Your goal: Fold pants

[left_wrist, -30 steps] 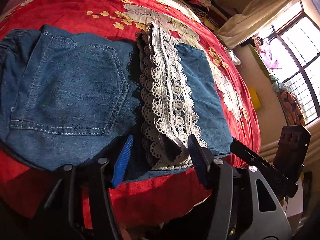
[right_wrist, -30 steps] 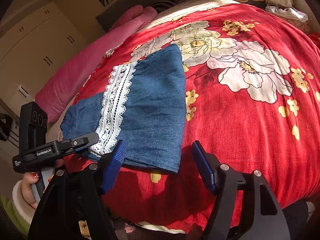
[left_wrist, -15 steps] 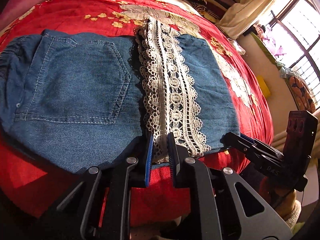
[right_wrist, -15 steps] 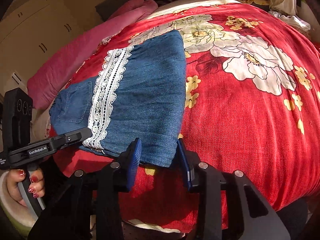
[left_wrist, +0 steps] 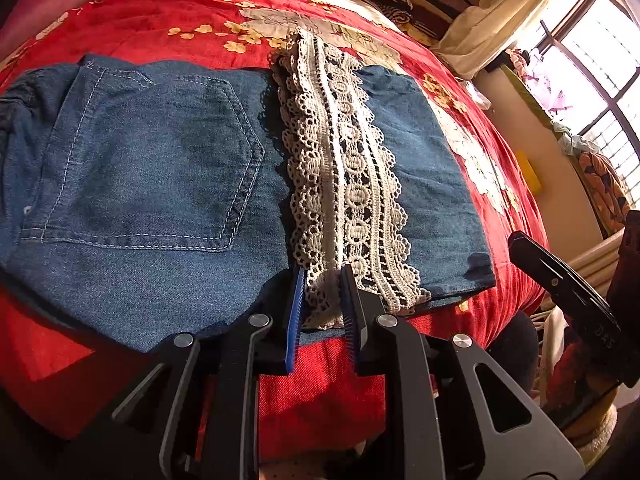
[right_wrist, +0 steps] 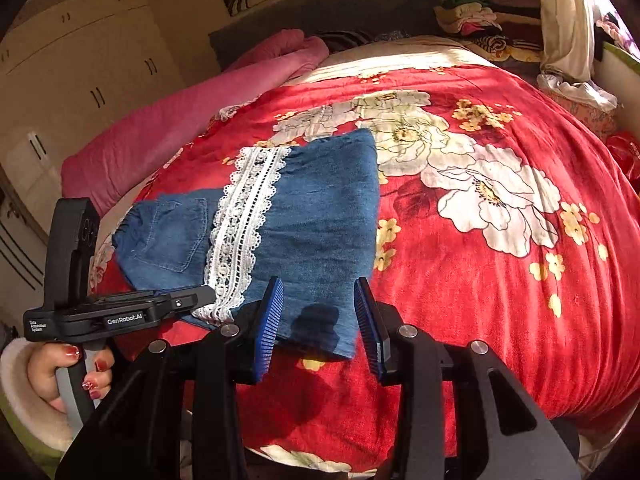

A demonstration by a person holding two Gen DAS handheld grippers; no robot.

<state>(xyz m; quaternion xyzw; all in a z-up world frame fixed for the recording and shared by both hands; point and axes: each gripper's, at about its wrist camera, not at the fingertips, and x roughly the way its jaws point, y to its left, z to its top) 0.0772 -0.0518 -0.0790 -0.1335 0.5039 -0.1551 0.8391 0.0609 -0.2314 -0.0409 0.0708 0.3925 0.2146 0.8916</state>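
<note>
Folded blue denim pants (left_wrist: pixel 160 184) with a band of white lace (left_wrist: pixel 344 168) lie on a red flowered bedcover (left_wrist: pixel 320 380). My left gripper (left_wrist: pixel 322 300) pinches the near end of the lace between its blue pads; its jaws are opening slightly, with the lace still pressed between them. In the right wrist view the pants (right_wrist: pixel 320 216) lie left of centre. My right gripper (right_wrist: pixel 318 316) is shut on their near denim corner, which bunches between the pads. The left gripper (right_wrist: pixel 120 312), held by a hand (right_wrist: pixel 60 376), shows beside the lace (right_wrist: pixel 244 216).
A pink blanket (right_wrist: pixel 180 120) lies along the bed's far left, with cream wardrobes (right_wrist: pixel 80 60) behind it. Piled clothes (right_wrist: pixel 472 12) sit at the head of the bed. A curtain (left_wrist: pixel 500 12) and a bright window (left_wrist: pixel 592 52) are to the right.
Both grippers went from wide open to closed on the near edge of the pants, the left on the lace and the right on the denim corner. The right one has risen slightly.
</note>
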